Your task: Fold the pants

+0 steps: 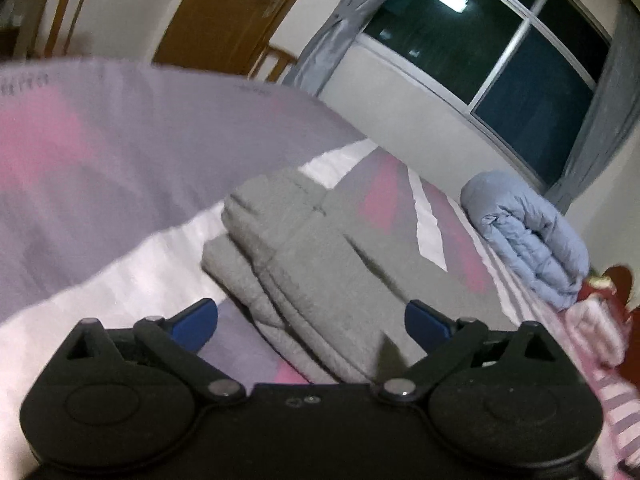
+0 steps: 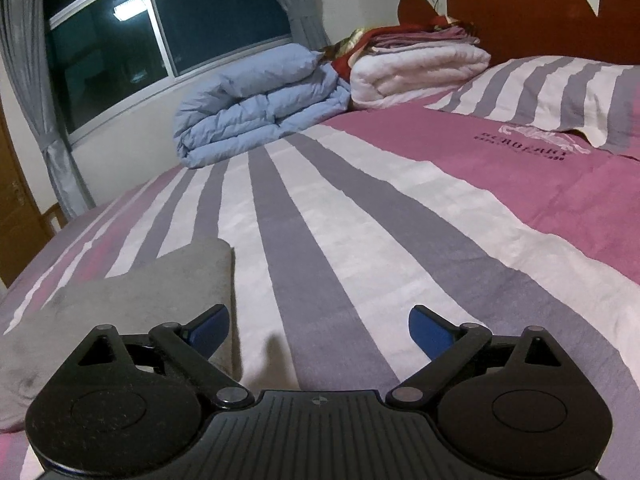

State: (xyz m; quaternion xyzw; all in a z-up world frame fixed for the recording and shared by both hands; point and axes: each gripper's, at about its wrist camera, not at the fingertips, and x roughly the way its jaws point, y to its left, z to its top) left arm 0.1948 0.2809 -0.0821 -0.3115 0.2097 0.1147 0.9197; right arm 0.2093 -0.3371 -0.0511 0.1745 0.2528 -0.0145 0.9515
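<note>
The grey pants lie folded in layers on the striped bed cover, straight ahead of my left gripper. That gripper is open and empty, its blue fingertips just short of the pants' near edge. In the right wrist view one corner of the grey pants lies at the lower left. My right gripper is open and empty above the cover, with its left fingertip over the pants' edge.
A folded light-blue duvet and a white quilt with folded cloths on top lie at the far side of the bed. A striped pillow lies by the wooden headboard. A window with grey curtains and a wooden door stand beyond.
</note>
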